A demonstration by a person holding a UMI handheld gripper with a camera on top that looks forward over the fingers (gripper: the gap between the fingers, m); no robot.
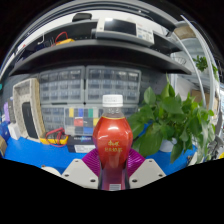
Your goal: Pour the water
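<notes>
between the pink pads of the claw, a red bottle with a white cap stood upright, apparently clamped, its long axis vertical; a leafy plant just beside it on the blue tabletop.

From my remote feed I see a leafy green plant standing on a blue-topped bench. Behind the bench runs a dark shelf unit, its upper level cluttered with boxes and equipment too small for me to identify. Pale drawer cabinets sit under the shelf, and a white framed panel leans at the bench's far side.
</notes>
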